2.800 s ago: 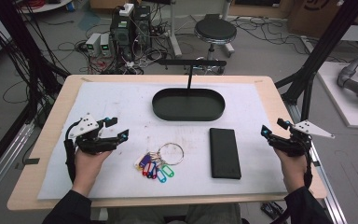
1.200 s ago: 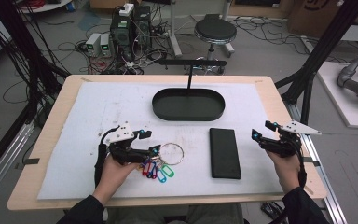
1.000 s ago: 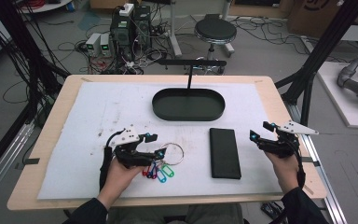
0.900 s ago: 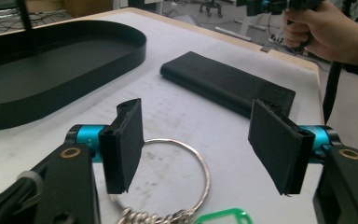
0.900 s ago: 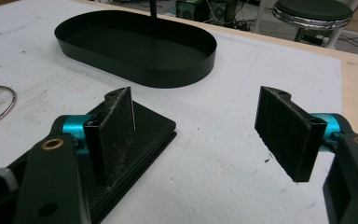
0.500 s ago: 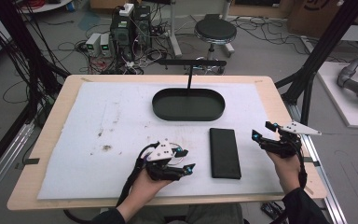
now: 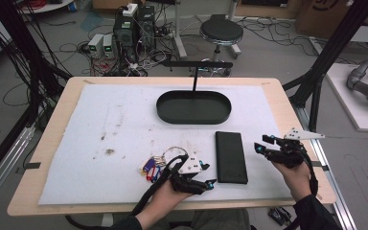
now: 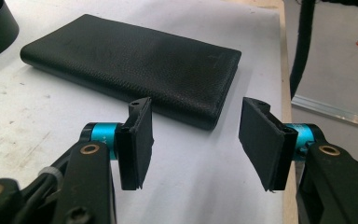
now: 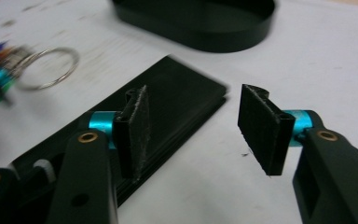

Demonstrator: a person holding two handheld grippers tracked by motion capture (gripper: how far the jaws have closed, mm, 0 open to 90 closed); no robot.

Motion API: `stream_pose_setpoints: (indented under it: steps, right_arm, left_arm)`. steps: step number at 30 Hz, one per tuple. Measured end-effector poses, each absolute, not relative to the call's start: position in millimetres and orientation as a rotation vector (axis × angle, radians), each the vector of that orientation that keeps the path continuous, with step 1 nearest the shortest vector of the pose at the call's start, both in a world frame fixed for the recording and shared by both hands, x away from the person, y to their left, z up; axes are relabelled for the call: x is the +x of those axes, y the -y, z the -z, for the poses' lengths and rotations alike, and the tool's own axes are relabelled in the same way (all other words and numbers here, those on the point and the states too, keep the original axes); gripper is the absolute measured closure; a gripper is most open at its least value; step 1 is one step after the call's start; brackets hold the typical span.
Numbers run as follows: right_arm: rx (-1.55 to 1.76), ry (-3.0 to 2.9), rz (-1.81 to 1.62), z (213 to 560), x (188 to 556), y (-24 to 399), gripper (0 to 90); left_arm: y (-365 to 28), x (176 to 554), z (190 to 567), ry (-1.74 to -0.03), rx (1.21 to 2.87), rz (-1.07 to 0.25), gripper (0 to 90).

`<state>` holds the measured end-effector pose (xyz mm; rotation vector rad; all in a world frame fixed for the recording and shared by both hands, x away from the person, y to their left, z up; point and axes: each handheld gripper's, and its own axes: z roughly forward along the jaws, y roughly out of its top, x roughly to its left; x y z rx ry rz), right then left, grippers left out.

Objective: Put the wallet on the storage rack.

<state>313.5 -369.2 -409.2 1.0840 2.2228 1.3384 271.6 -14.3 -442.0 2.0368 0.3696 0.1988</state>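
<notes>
Lying flat on the white mat just in front of the oval tray, the black wallet ran its long axis away from the person, between the two hands. The left gripper sat just beside the wallet's near left corner, jaws spread and empty after closing partway. The right gripper stood a little farther off its right edge, jaws likewise spread, having just narrowed on nothing.
</notes>
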Motion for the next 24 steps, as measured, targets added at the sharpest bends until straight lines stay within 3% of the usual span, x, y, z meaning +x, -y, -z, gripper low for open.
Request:
stream_pose_setpoints:
  steps: [7,11,15,24]
  right_arm:
    - [0.942,-2.443,-1.343,419,293,360,57.8]
    - [0.855,-2.564,-1.247,428,289,359,71.8]
    - [0.827,-2.642,-1.172,434,291,355,78.2]
    - [0.770,-2.734,-1.136,438,292,340,81.8]
  left_arm:
    - [8,277,439,-0.396,2.010,-0.211,43.8]
    - [-1,279,433,-0.414,1.978,-0.229,43.6]
    - [-13,282,428,-0.438,1.949,-0.249,43.0]
    - [-35,286,422,-0.491,1.897,-0.293,42.5]
